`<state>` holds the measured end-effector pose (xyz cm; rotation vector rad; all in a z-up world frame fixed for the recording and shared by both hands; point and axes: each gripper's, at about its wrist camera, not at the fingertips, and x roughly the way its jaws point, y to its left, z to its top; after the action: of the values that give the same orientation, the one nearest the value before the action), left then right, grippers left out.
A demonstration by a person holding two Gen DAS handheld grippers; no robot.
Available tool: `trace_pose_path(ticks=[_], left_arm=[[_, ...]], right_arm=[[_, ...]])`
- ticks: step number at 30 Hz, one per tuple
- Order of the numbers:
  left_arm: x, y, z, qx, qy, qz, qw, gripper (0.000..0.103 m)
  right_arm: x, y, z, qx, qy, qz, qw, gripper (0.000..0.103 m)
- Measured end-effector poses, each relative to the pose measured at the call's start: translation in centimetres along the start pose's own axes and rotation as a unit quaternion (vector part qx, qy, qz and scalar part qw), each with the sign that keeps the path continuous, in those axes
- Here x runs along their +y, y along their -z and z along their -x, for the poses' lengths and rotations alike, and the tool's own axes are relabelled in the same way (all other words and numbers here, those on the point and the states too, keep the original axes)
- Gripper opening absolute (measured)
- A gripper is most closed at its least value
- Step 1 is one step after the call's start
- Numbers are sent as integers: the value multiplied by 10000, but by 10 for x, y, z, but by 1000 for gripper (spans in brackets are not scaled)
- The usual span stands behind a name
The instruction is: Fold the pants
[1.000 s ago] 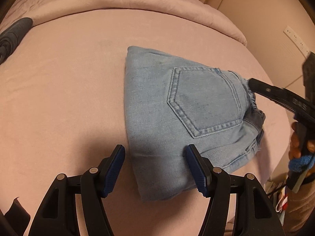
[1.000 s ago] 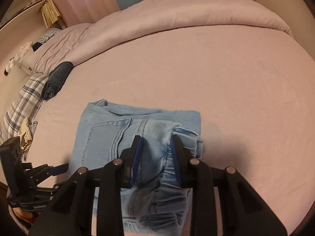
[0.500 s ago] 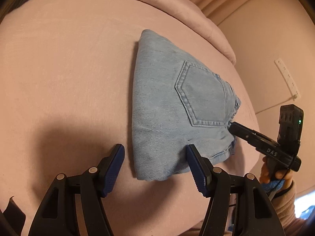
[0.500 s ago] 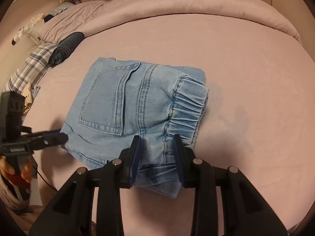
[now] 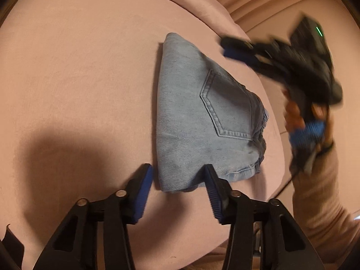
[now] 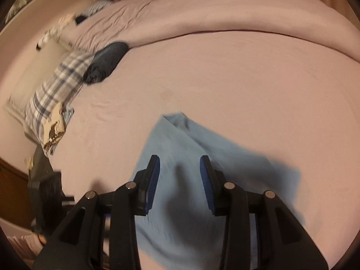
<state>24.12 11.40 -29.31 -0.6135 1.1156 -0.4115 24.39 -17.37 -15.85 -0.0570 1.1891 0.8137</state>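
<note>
The light blue denim pants (image 5: 202,121) lie folded into a compact stack on the pink bed, back pocket up. They also show, blurred, in the right wrist view (image 6: 202,157). My left gripper (image 5: 177,180) is open, its jaws either side of the stack's near corner, holding nothing. My right gripper (image 6: 180,175) is open and empty, lifted above the pants. It shows blurred in the left wrist view (image 5: 236,49), above the bed past the pants' far right side.
A pink duvet (image 6: 225,13) is bunched at the head of the bed. A dark folded garment (image 6: 105,63) and a plaid pillow (image 6: 56,90) lie at the far left. The bed's edge (image 5: 276,135) runs close to the pants' right side.
My right gripper let go of the pants' waistband, opened wider and swung up and away. The left gripper stayed open at the stack's near corner.
</note>
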Motion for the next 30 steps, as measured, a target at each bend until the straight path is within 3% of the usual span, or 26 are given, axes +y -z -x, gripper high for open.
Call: trace_pose_path(ticks=[3,6,8,10,14,17,19,21,22,24,30], left_arm=[[-1,-3,5,72,-44,-185,9998,37],[-2,-5,1,158,-73,-294,9994,32],[1,-4,2,160,19,-296,9994,31],[-1,2,3,130,-61,-425,9990,30],[-6,9,6,184,-184,-501,9984,30],[-6,16,18,209,-77,-441,9988,30],[-6,14,32,-25,-140,-487,9987,30],[-7,4,46,-337,-176,-505,9980,30],[-10,-4,50,-487,-213,-471,9975,33],[-16,-18,52,-684,-411,-551,9953,47],[-49,-52,19,-839,-1083,-1074,9847,48]], right_arm=[[14,-28,-36,447,-50,356,9984,38],[21,-38,-79,1200,80,604,9909,38],[21,-37,-93,1574,95,669,9852,24],[29,-35,-100,1650,237,991,9810,15],[24,-37,-111,1686,279,822,9818,12],[19,-38,-104,1503,88,601,9868,16],[11,-37,-78,974,31,329,9947,22],[1,-34,-39,427,41,88,9990,23],[-2,-29,-17,175,-26,32,9998,23],[-5,-15,18,-136,-74,23,9999,24],[-7,58,77,-269,738,311,9964,24]])
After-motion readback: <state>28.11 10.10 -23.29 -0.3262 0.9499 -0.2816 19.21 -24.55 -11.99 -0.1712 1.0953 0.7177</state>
